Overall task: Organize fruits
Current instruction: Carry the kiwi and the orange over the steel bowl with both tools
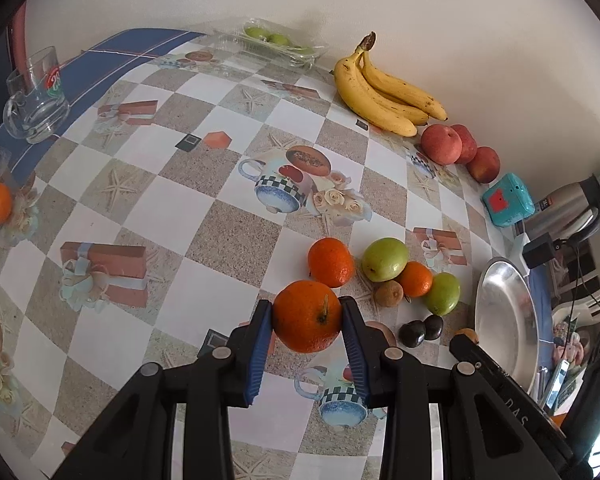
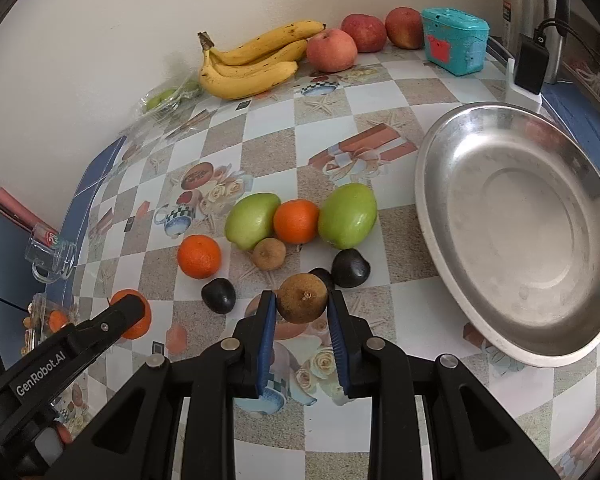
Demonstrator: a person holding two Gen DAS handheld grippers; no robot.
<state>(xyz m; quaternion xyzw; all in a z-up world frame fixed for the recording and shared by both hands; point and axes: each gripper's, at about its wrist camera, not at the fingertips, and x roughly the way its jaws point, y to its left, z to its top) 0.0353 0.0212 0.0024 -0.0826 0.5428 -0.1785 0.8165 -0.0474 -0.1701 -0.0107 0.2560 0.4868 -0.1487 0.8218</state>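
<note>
Both tongs grip fruit above the patterned worktop (image 2: 384, 92).

The left tongs (image 1: 306, 316) are clamped on an orange (image 1: 307, 316), their blue pads pressing its two sides, and it hangs clear of the cloth. The right tongs (image 2: 302, 300) are clamped the same way on a small brown fruit (image 2: 302, 298). Just beyond them lies a loose cluster: two green fruits (image 2: 253, 220), two more oranges (image 2: 296, 221), another brown fruit (image 2: 268, 254) and dark plums (image 2: 351, 268). To the right of the cluster sits a steel dish (image 2: 432, 208). Far against the wall lie a bunch of bananas (image 2: 252, 64) and three red apples (image 2: 332, 50), with a teal box (image 2: 456, 40) to their right. A glass mug (image 1: 36, 96) stands at the far left.
</note>
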